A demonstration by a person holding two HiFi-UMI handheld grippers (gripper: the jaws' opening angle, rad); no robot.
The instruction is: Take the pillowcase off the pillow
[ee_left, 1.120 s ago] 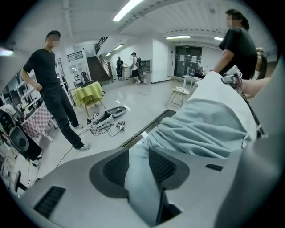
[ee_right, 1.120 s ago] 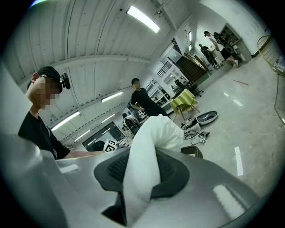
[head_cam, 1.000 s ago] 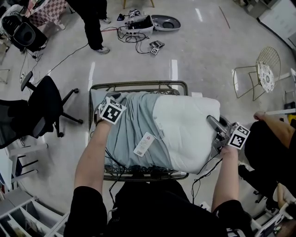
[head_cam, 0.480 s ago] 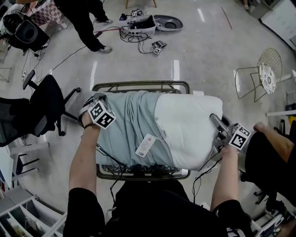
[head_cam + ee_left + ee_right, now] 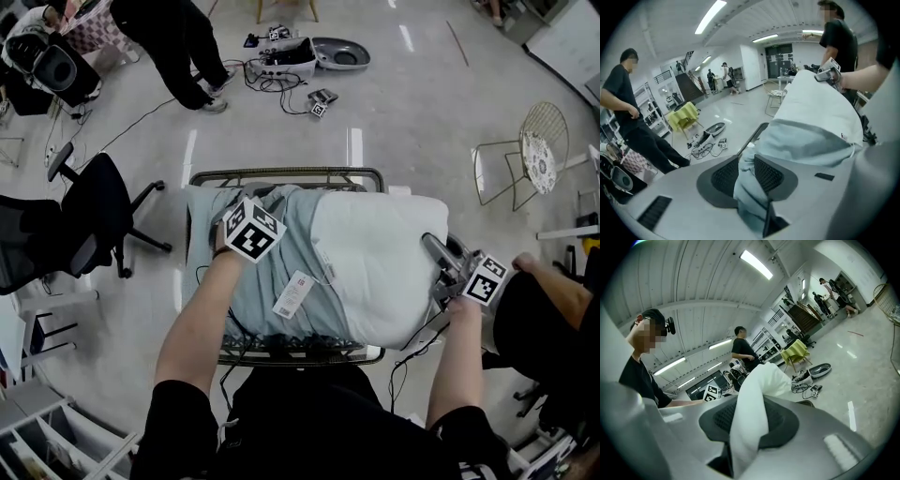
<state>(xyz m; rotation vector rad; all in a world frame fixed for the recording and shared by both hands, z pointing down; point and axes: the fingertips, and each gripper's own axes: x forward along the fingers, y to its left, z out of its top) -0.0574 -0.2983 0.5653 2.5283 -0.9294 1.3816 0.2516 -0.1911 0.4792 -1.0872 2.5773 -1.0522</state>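
A white pillow (image 5: 375, 262) lies across a metal-framed cart (image 5: 281, 175), its left half still inside a grey-blue pillowcase (image 5: 281, 253) with a white tag (image 5: 292, 295). My left gripper (image 5: 246, 211) is over the pillowcase's far left part. In the left gripper view a bunch of the grey-blue pillowcase (image 5: 747, 187) fills the gap between the pads of that gripper (image 5: 746, 161), whose jaws are opening. My right gripper (image 5: 429, 247) is shut on the pillow's bare right end, and white pillow fabric (image 5: 750, 423) is pinched between its pads.
A black office chair (image 5: 94, 211) stands left of the cart and a wire chair (image 5: 534, 145) at the far right. A person (image 5: 173, 47) stands beyond, near cables and cases (image 5: 286, 56) on the floor. Another person's arm (image 5: 553, 291) is close to my right gripper.
My left gripper pulled out to the cart's left end, then came back right onto the pillowcase. The pillowcase has bunched further left. The right gripper stayed put.
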